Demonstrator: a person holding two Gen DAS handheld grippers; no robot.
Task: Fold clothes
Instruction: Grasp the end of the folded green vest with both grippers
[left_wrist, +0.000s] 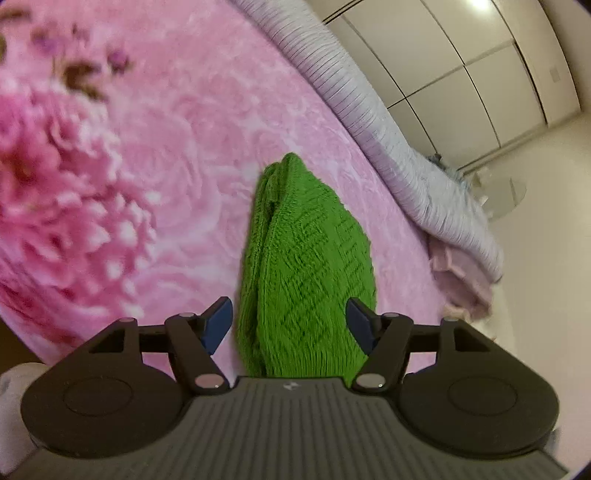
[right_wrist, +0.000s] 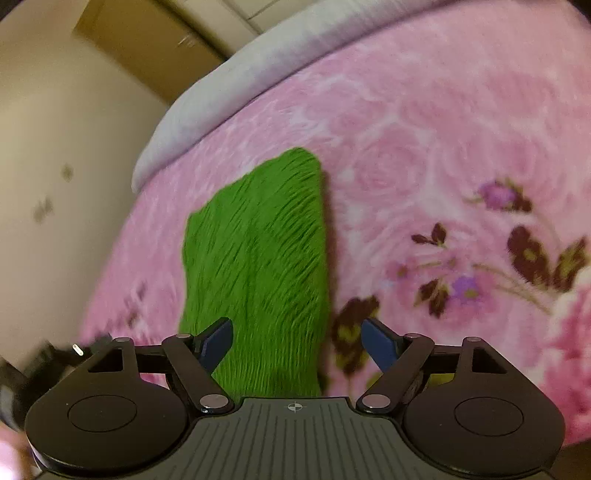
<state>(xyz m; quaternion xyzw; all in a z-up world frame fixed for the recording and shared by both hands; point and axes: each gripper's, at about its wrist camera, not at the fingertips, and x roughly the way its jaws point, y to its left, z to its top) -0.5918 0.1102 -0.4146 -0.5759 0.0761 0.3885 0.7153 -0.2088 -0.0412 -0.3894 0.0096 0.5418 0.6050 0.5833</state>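
Observation:
A green knitted garment lies folded in a compact stack on a pink floral blanket. Its layered edges show at the left in the left wrist view. My left gripper is open, its blue-padded jaws spread to either side of the garment's near end, above it. In the right wrist view the same green garment lies flat on the blanket. My right gripper is open and empty over the garment's near right edge.
A grey-lilac striped quilt is bunched along the bed's far edge, also in the right wrist view. White wardrobe doors and pale floor lie beyond. A brown door stands past the bed.

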